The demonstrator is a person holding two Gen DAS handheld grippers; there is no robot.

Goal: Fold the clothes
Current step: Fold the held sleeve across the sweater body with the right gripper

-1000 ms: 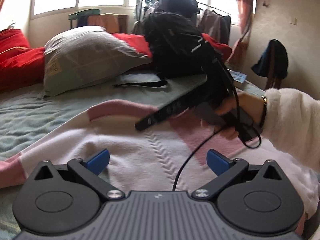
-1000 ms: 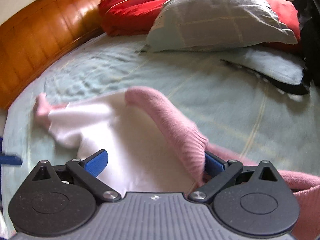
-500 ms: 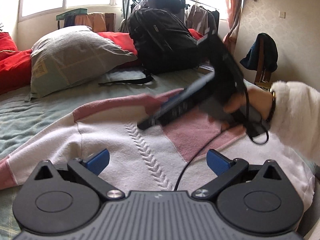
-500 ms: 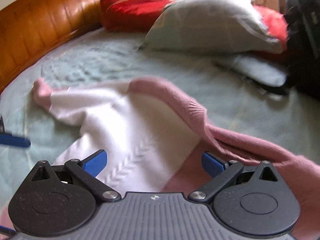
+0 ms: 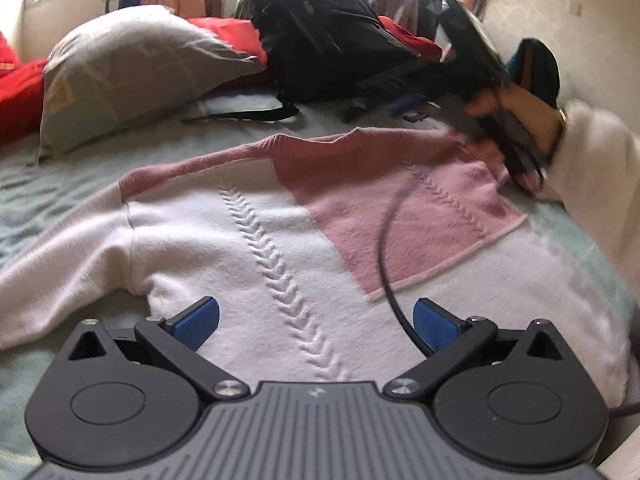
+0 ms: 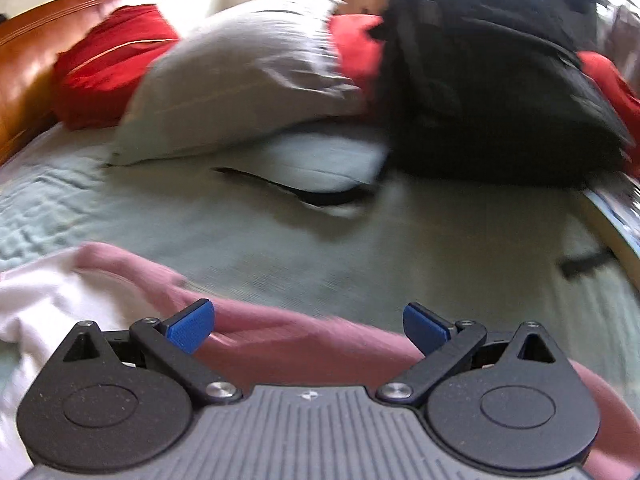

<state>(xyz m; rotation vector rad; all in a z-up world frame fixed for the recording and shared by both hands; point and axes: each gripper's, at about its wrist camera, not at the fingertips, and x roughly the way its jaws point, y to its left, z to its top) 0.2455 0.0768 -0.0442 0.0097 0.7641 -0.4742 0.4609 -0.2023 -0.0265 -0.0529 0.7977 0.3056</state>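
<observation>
So in the last second your right tool (image 6: pixel 306 326) swung from mid-sweater out to the pink shoulder edge, jaws spread with nothing pinched, left tool (image 5: pixel 316 322) spread too, leaving the sweater (image 5: pixel 280 240) spread flat on the bed (image 5: pixel 60 184), ready for folding.

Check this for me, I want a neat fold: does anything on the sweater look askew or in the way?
Yes. A black cable trails across the sweater, over its pink panel. The sweater's left sleeve lies bunched and angled outward. Both grippers are open, holding nothing.
</observation>
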